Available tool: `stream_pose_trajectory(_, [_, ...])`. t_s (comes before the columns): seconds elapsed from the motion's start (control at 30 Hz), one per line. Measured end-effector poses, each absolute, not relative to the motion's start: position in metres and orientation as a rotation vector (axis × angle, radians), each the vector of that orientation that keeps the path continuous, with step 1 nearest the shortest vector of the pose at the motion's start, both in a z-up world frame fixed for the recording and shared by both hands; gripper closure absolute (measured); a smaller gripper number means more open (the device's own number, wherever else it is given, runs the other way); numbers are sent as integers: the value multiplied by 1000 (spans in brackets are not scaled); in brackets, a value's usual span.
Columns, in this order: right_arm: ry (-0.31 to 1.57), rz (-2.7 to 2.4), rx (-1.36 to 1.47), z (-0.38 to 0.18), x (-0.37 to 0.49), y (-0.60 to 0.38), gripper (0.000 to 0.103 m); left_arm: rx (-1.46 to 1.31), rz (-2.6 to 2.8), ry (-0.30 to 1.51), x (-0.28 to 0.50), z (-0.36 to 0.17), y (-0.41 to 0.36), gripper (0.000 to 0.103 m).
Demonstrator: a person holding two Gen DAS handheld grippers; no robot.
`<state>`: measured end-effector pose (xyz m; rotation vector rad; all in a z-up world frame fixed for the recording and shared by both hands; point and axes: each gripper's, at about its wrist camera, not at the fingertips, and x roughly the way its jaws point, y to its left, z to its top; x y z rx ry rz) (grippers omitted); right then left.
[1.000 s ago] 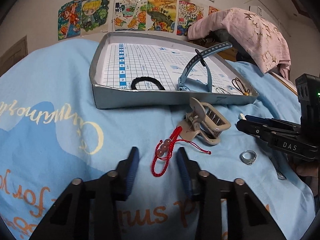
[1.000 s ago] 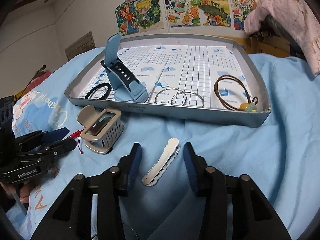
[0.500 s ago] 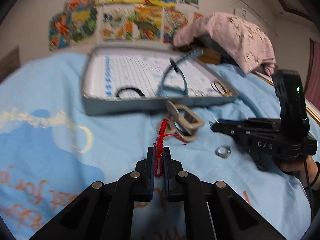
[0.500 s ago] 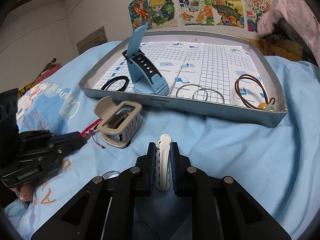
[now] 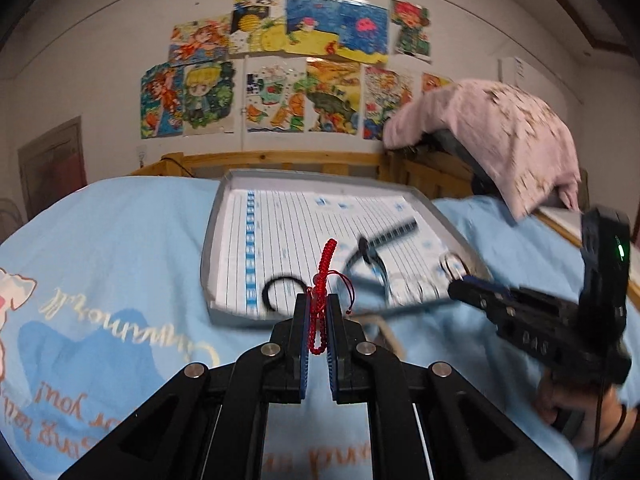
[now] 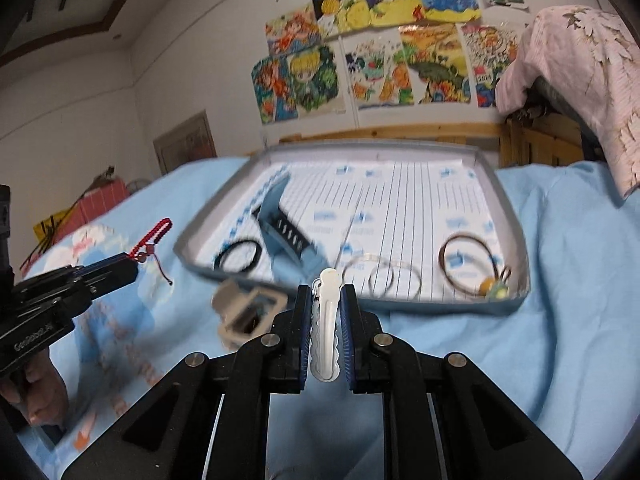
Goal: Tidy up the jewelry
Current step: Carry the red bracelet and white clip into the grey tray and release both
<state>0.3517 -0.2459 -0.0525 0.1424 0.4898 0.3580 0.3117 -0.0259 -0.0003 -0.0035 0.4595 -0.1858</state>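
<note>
Legible text:
- left gripper point(image 6: 132, 266), on its body's side: white print "GenRobot.AI".
- right gripper point(image 5: 456, 290), on its body's side: "DAS", blurred.
- blue bedsheet point(image 5: 120, 240): cursive and orange lettering, upside down, not readable.

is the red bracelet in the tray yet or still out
Still out. The red bracelet is clamped in the left gripper, held up short of the tray.

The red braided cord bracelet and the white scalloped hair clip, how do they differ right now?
The red braided cord bracelet is soft, with loose strands dangling; the white scalloped hair clip is rigid and smooth. The bracelet sits in the left claw, the clip in the right claw. Both are pinched upright above the blue bedsheet.
</note>
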Motion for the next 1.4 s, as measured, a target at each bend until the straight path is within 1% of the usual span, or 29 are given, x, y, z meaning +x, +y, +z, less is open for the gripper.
stream_pose_trajectory(0.17, [476,321,149,-50,383,-249,90,-36,-153,483,357,-3,-27,96])
stream_pose_trajectory(0.33, [480,307,127,-54,415,-244,90,-85,-142,521,387,-23,-22,96])
stream_pose_trajectory(0.47, [497,317,166,-64,429,-250,90,-138,-139,555,402,-41,-14,96])
stream_pose_trajectory(0.63, [571,330,255,-86,446,-257,90,-166,-137,569,407,-55,-9,95])
stream_pose_trajectory(0.73, [575,339,288,-95,451,-257,90,-165,-133,572,409,-59,-10,95])
stream_pose_trajectory(0.9, [588,331,251,-104,455,-245,89,-145,-123,572,410,-62,-15,95])
stream_pose_trajectory(1.23, [573,318,255,-95,448,-251,89,-164,-119,576,404,-54,-13,95])
stream_pose_trajectory(1.4, [532,281,239,-74,436,-256,89,-159,-109,558,388,-39,-13,94])
